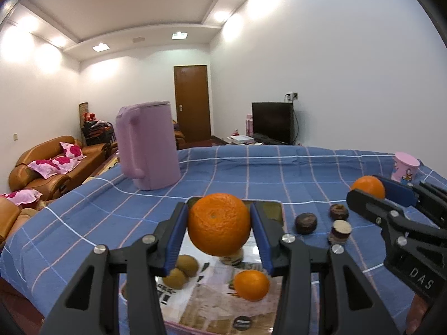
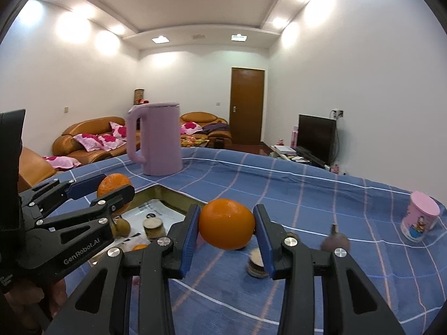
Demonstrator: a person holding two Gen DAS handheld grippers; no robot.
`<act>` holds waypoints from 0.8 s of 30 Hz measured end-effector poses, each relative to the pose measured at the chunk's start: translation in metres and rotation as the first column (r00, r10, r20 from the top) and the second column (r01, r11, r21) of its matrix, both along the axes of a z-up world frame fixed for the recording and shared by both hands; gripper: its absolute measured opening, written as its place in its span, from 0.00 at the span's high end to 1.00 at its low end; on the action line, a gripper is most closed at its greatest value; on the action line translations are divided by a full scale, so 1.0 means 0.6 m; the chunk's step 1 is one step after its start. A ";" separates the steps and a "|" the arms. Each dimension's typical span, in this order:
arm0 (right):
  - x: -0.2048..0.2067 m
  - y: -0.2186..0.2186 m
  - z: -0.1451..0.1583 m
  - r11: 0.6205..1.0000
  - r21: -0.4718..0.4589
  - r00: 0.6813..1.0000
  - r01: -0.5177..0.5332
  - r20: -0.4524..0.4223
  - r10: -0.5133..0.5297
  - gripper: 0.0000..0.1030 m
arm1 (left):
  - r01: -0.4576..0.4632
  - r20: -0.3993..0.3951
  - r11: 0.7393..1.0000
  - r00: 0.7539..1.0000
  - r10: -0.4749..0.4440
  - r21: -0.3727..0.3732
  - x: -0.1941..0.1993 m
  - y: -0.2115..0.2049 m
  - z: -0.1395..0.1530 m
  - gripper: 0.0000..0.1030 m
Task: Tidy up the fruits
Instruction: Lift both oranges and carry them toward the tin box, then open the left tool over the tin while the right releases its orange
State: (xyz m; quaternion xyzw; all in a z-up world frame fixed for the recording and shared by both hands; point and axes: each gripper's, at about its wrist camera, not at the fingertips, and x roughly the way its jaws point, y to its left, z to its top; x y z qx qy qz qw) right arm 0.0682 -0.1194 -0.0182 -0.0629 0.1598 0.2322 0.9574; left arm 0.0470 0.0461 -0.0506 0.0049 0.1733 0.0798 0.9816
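Left hand-held gripper (image 1: 219, 224) clamps an orange (image 1: 219, 223) above the tray (image 1: 276, 209); right hand-held gripper (image 2: 226, 227) at 3 o'clock clamps another orange (image 2: 226, 227)

Your left gripper (image 1: 219, 224) points forward and a little downward, its blue pads (image 1: 176, 234) pressed on both sides of an orange (image 1: 218, 223) held clear of the surface. Your right gripper (image 2: 226, 228) sits at much the same downward tilt, its pads (image 2: 190, 236) clamped on a second orange (image 2: 226, 227). The two grippers are side by side, near each other but not touching, each visible at the edge of the other's view.
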 end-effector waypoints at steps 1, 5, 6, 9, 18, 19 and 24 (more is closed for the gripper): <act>0.003 0.009 -0.001 1.000 -0.004 1.000 -0.012 -0.003 0.012 0.60 | -0.005 -0.004 1.000 1.000 0.005 -0.001 0.001 0.004 -0.002 0.54; 0.009 0.032 -0.005 0.999 -0.012 0.999 -0.040 -0.012 0.040 0.60 | -0.024 -0.019 1.000 1.000 0.024 -0.005 0.003 0.021 -0.006 0.54; 0.010 0.037 -0.006 0.999 -0.013 0.999 -0.046 -0.015 0.046 0.60 | -0.027 -0.020 1.000 0.999 0.027 -0.005 0.003 0.023 -0.007 0.54; 0.014 0.050 -0.008 0.998 -0.018 0.998 -0.060 -0.022 0.060 0.60 | -0.040 -0.025 0.999 0.999 0.040 -0.006 0.004 0.033 -0.009 0.54; 0.026 0.092 -0.010 0.995 -0.034 0.995 -0.097 -0.034 0.096 0.60 | -0.079 -0.040 0.997 0.996 0.079 -0.008 0.008 0.059 -0.013 0.54; 0.026 0.094 -0.010 0.994 -0.035 0.995 -0.100 -0.035 0.099 0.60 | -0.084 -0.043 0.996 0.996 0.083 -0.007 0.008 0.063 -0.014 0.54; 0.032 0.111 -0.013 0.992 -0.044 0.992 -0.117 -0.050 0.114 0.60 | -0.102 -0.063 0.995 0.993 0.102 -0.007 0.014 0.079 -0.021 0.54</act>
